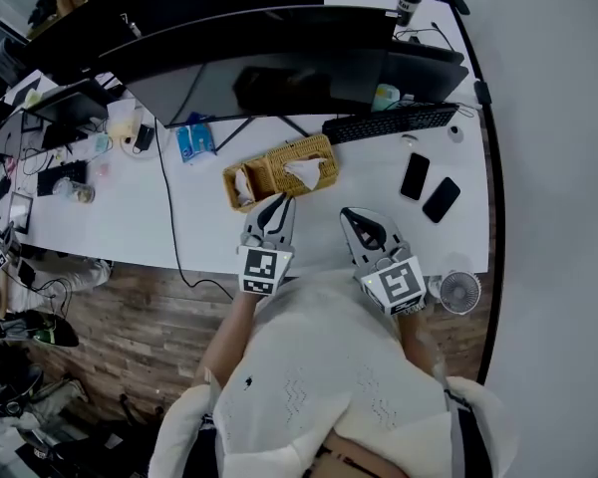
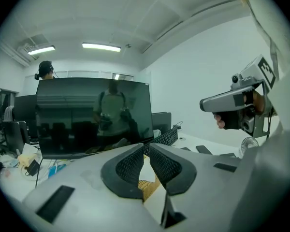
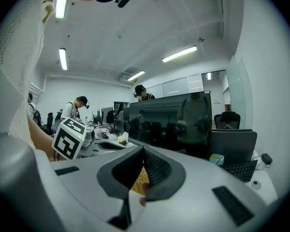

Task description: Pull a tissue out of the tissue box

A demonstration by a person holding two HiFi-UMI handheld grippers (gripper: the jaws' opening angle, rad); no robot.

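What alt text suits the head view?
A person at a white desk holds the left gripper and right gripper just short of a wicker tissue box with a tissue sticking up. A monitor, keyboard, two phones and small fan sit nearby.

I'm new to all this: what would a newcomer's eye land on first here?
The two tools in the person's hands: the left hand-held gripper and the right hand-held gripper, each with a black-and-white marker cube, over the white desk. Just beyond them sits a woven tissue box with a white tissue poking up, below a dark monitor.
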